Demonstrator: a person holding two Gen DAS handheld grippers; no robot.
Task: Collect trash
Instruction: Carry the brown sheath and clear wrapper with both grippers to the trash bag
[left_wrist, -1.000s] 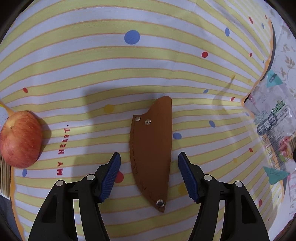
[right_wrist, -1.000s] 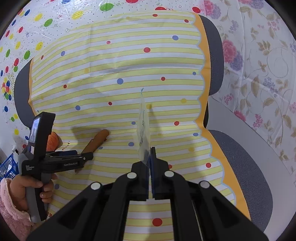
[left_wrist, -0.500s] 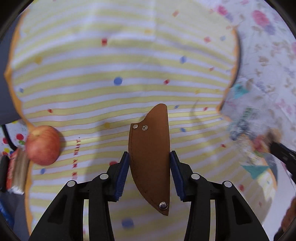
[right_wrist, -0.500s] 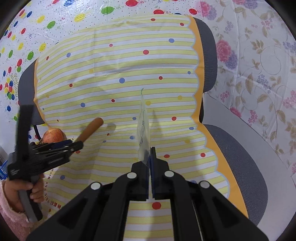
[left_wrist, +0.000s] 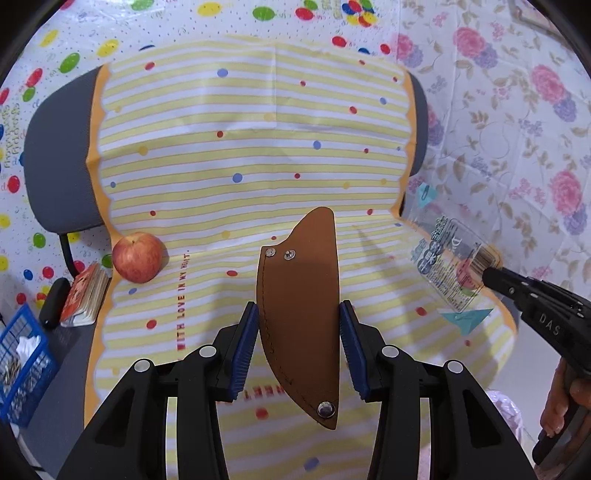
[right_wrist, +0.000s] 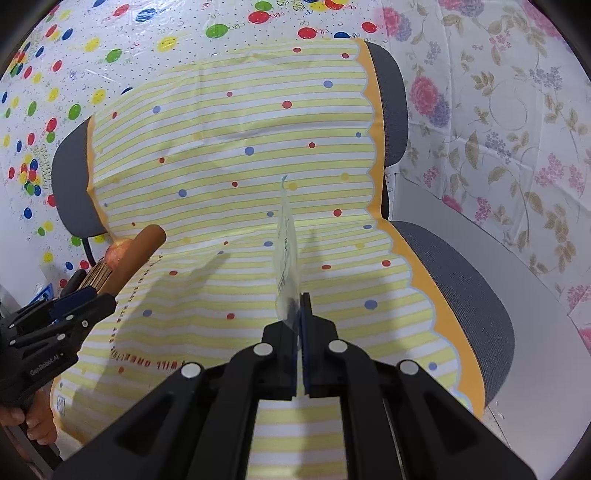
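The left gripper (left_wrist: 298, 350) clamps a brown leather sheath with metal rivets (left_wrist: 300, 317) between its blue ribbed pads, one pad pressed against each long edge; its jaws closed onto the sheath within the last second. The sheath hangs clear above the yellow-and-white striped cloth with coloured dots (left_wrist: 240, 166) that is draped over a grey office chair (left_wrist: 61, 162).

The right gripper (right_wrist: 298, 295) has its jaws squeezed together on a clear plastic snack wrapper with printed label (right_wrist: 286, 251), which its own camera sees only edge-on, as a thin upright sliver rising from the fingertips. The left wrist view shows that wrapper's broad printed face at the right, held off the chair's edge, and part of a hand gripping the right tool's handle.

Only the left wrist view shows the whole red apple (left_wrist: 137, 257) lying on the cloth at the seat's left edge, a small orange booklet (left_wrist: 83, 295) just beside it, and a blue wire basket (left_wrist: 22, 365) with crumpled paper lower down. In the right wrist view the apple is mostly hidden behind the sheath's tip. That view alone shows the bare grey seat on the right and a white floral sheet (right_wrist: 498, 129) behind it.
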